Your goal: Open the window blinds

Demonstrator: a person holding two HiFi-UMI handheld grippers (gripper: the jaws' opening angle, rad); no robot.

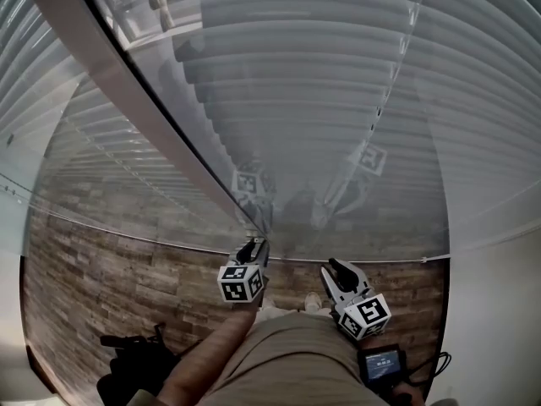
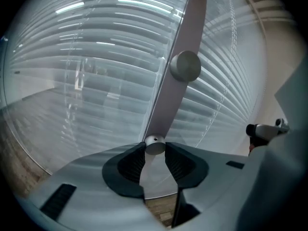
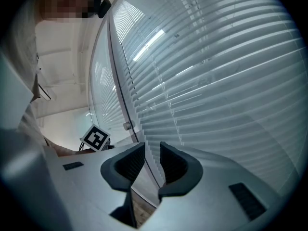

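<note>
White slatted blinds (image 1: 321,74) hang shut behind a glass pane. A long grey bar (image 1: 127,83) runs down the pane to my left gripper (image 1: 252,248). In the left gripper view the bar (image 2: 180,37) carries a round silver knob (image 2: 185,65), and its silver end cap (image 2: 155,146) sits between the jaw tips of my left gripper (image 2: 155,153), touching both. To its right, my right gripper (image 1: 336,269) is held off the pane. Its jaws (image 3: 152,160) stand a narrow gap apart with nothing in them, and the blinds (image 3: 216,81) fill its view.
Wood-plank floor (image 1: 101,269) lies below the window. A black object (image 1: 127,366) sits on it at the lower left. A small device with a screen (image 1: 382,362) hangs at the person's right side. The left gripper's marker cube (image 3: 97,138) shows in the right gripper view.
</note>
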